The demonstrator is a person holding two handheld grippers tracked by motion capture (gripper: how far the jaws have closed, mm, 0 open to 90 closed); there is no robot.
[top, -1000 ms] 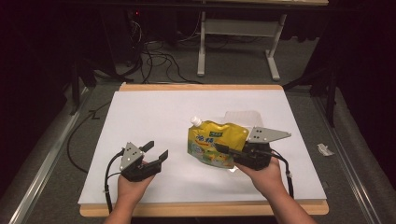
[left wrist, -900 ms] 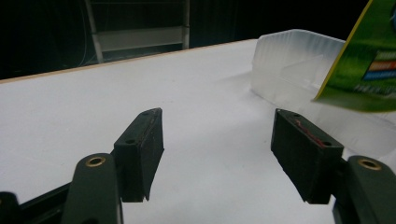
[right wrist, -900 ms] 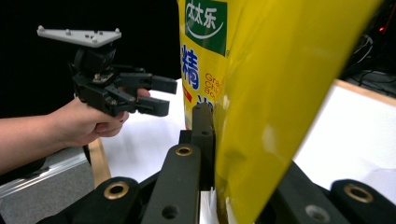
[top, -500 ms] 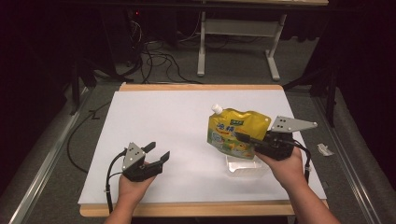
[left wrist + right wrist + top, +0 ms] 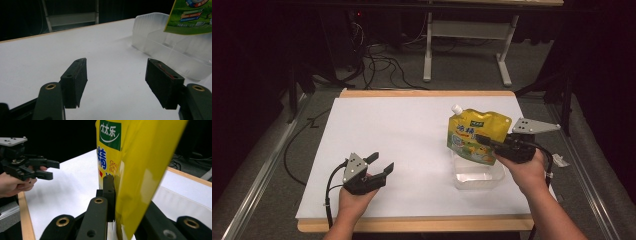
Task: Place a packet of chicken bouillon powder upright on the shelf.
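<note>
A yellow pouch [image 5: 477,135] with a white spout at its top left corner is held up off the table, right above a clear tub [image 5: 478,174] that sits on the white sheet [image 5: 412,135]. The pouch's bottom edge looks to be hanging just over the tub, though it can't be told whether the two are touching. It's kept roughly upright, print side facing the high view. In the right gripper view the pouch [image 5: 135,170] is seen edge-on, pinched flat between the two black jaws.

So the right gripper [image 5: 492,144] is clamped tight on the pouch, gripped near its right-hand side. The gripper is held in the person's right hand at the right part of the table.

The left gripper [image 5: 379,167] is parked well apart from all that, at the near left of the sheet, jaws spread wide with nothing between them. In its own view the tub [image 5: 172,47] and a corner of the pouch [image 5: 192,17] can be spotted farther off to the right.
</note>
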